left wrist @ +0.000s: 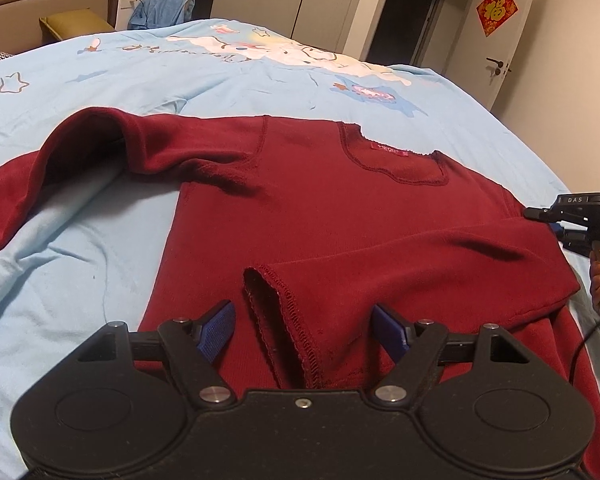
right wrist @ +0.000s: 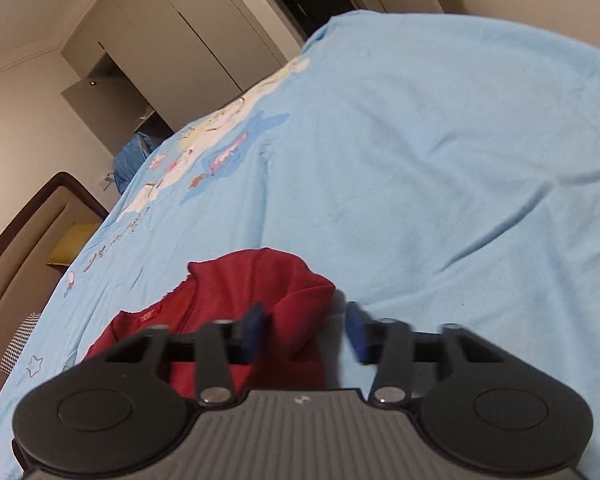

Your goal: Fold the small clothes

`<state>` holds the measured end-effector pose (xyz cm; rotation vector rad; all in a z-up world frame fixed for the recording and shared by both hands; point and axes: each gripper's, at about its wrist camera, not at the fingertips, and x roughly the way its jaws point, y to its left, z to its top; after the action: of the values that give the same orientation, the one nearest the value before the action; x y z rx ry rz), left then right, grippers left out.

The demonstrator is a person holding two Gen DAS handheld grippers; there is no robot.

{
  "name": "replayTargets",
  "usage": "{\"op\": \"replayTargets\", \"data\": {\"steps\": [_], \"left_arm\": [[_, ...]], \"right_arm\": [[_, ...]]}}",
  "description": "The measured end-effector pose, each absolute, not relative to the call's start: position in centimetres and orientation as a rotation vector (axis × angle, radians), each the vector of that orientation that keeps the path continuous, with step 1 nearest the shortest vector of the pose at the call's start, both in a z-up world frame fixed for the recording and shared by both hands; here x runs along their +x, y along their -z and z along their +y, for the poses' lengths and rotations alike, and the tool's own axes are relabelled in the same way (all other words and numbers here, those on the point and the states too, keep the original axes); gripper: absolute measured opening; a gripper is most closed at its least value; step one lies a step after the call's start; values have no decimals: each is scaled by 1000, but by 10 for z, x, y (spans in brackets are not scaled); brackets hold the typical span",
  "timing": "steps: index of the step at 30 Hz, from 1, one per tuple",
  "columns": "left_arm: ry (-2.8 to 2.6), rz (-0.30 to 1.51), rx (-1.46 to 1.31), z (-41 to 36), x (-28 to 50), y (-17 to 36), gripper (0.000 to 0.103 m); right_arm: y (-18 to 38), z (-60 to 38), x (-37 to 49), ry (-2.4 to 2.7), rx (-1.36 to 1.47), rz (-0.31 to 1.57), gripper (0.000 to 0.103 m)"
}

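Dark red long-sleeved top flat on the light-blue cartoon-print bedsheet, one sleeve folded across.

Left gripper (left wrist: 303, 330): jaws spread, pads clear of cloth, folded sleeve cuff (left wrist: 278, 316) lying between them. Top (left wrist: 340, 216) just ahead; neckline with red label (left wrist: 389, 151) at its far edge, body running straight away from the claw, other sleeve trailing off left, cut by frame. Right gripper (right wrist: 305, 330): blurred, jaws partly apart, shoulder fold between the pads; contact cannot be told. Bedsheet (left wrist: 100, 80) beyond.
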<state>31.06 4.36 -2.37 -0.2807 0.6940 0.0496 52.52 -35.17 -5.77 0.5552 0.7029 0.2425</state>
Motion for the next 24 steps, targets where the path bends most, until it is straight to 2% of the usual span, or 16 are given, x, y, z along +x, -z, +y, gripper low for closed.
{"op": "replayTargets", "data": {"steps": [3, 8, 13, 16, 18, 21, 24], "left_arm": [[-44, 688, -278, 41, 311, 22, 78], [-56, 704, -256, 34, 316, 25, 78], [-74, 723, -217, 27, 320, 26, 78], [-68, 728, -218, 29, 320, 25, 78], [-65, 730, -226, 31, 319, 25, 78], [-65, 731, -228, 32, 317, 25, 78], [-68, 734, -221, 30, 315, 25, 79]], "right_arm": [[51, -346, 524, -266, 482, 673, 13], [17, -335, 514, -223, 274, 532, 11], [18, -324, 525, -204, 187, 582, 14], [26, -328, 522, -192, 230, 612, 27], [27, -340, 510, -215, 312, 601, 49], [31, -357, 484, -281, 396, 599, 61], [39, -367, 455, -343, 420, 631, 65]]}}
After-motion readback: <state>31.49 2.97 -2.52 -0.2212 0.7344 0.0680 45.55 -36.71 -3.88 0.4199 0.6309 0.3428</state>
